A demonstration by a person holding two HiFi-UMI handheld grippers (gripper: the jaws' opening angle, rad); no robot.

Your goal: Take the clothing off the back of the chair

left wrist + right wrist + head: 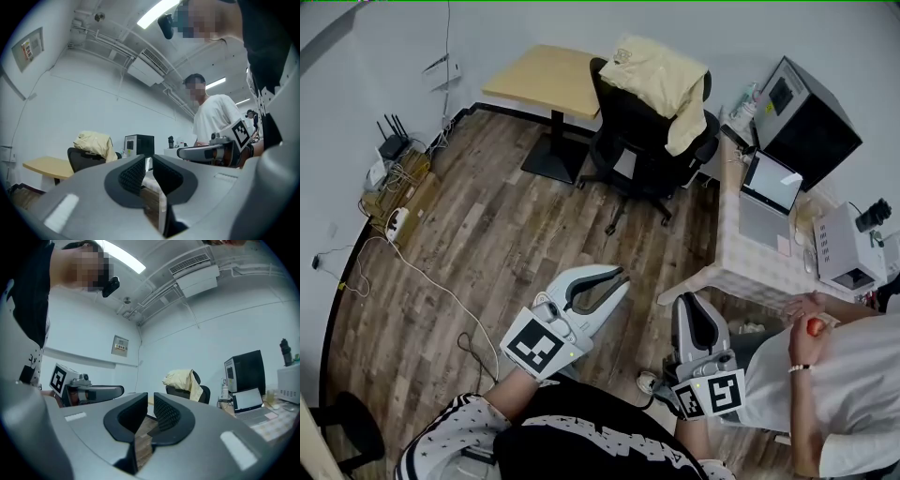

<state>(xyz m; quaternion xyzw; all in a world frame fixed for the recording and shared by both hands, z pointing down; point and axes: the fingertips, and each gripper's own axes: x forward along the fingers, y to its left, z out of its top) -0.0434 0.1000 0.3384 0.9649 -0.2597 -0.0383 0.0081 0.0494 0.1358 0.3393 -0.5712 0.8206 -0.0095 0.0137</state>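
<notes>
Holding the left hand-held gripper [622, 279] and right hand-held gripper [686, 302] at lower centre, jaws barely parted, gripping nothing. Aiming toward the clothing [656, 80], draping along the chair [637, 141] back at upper centre, well apart, straight ahead; neither clearly nearer.

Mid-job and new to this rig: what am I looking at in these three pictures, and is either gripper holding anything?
A person holds a two-jaw gripper in each hand. The head view looks down from their head: the left gripper and right gripper point towards a black chair with pale yellow clothing draped over its back. The other two views ride on the grippers, looking along their jaws. Both pairs stand slightly apart, holding nothing. A wooden table stands beside the chair.
</notes>
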